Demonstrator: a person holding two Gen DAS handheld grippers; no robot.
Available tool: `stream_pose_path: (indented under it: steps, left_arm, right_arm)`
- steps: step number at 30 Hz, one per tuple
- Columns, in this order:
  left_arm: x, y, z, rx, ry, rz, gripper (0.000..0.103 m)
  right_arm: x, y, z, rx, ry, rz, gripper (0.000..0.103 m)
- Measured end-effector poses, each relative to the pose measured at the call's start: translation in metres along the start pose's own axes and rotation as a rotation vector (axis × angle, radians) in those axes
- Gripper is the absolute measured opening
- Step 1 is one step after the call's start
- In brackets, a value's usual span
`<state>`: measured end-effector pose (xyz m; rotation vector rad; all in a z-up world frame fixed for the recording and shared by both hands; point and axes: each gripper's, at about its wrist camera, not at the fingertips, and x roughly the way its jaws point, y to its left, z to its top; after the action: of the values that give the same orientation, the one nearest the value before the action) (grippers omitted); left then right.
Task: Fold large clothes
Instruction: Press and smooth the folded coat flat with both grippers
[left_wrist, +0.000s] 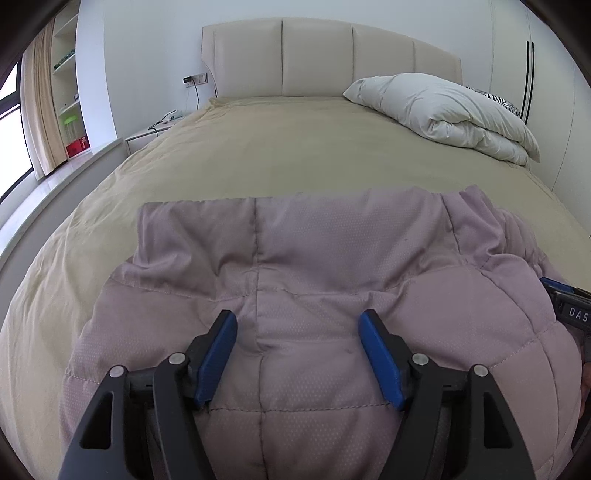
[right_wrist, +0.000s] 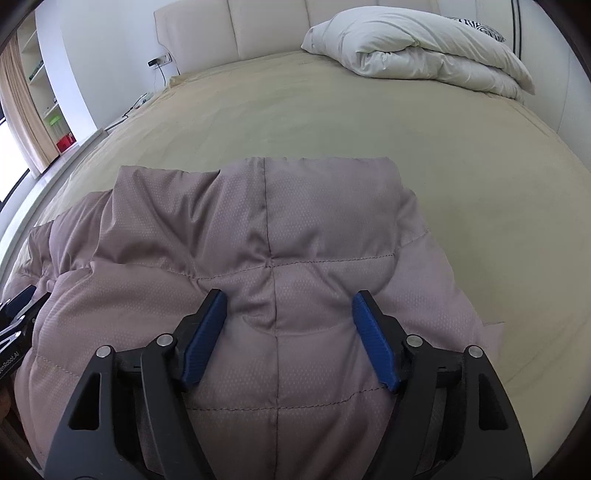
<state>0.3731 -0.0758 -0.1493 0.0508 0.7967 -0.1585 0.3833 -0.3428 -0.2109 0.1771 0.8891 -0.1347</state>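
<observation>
The bed (left_wrist: 258, 147) fills both my views, covered in a tan sheet, with a cream padded headboard (left_wrist: 325, 59) at the far end. A folded white duvet (left_wrist: 443, 110) lies at the far right corner of the bed, with a zebra-patterned pillow (left_wrist: 506, 101) peeking out behind it.

The jacket (left_wrist: 314, 258), a quilted mauve puffer, lies on the near part of the bed, right under both of my tools. It looks partly folded, with a straight far edge and a dark seam running down its middle.

My left gripper (left_wrist: 298, 328) sits over the jacket with its blue pads (left_wrist: 218, 362) spread wide apart; nothing is caught between them, though I cannot tell whether they touch the fabric below.

My right gripper (right_wrist: 289, 308) is the same: wide open over the jacket, straddling the centre seam, holding nothing. In the left wrist view its body shows at the jacket's right edge.

At the far left, shelves (left_wrist: 68, 85) and a curtain (left_wrist: 37, 107) stand beside a window.
</observation>
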Motion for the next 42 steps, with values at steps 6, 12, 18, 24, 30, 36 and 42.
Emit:
stream_pose_path:
  steps: [6,12,18,24,30,36,42]
  left_arm:
    - [-0.003,0.006,0.003,-0.024,0.024,-0.041,0.072]
    - [-0.069,0.030,-0.005,-0.019,-0.072,0.078,0.071]
    - [-0.062,0.053,-0.033,-0.039,-0.036,0.122,0.072]
    - [-0.054,0.051,-0.035,-0.036,-0.030,0.111,0.072]
    - [-0.047,0.049,-0.038,-0.032,-0.037,0.116,0.072]
    - [-0.045,0.052,-0.036,-0.036,-0.022,0.105,0.072]
    - [-0.044,0.053,-0.035,-0.041,-0.010,0.097,0.073]
  right_arm:
    - [0.002,0.001,-0.006,0.006,-0.009,0.012,0.071]
    - [-0.067,0.010,-0.006,-0.008,-0.099,0.074,0.071]
    - [-0.110,0.089,-0.046,-0.211,-0.113,0.165,0.070]
    - [-0.065,0.109,-0.086,-0.294,-0.102,0.092,0.072]
    - [-0.056,0.115,-0.098,-0.322,-0.136,0.064,0.072]
    - [-0.077,0.104,-0.063,-0.226,-0.036,0.091,0.071]
    - [-0.076,0.054,-0.030,-0.103,-0.086,-0.065,0.072]
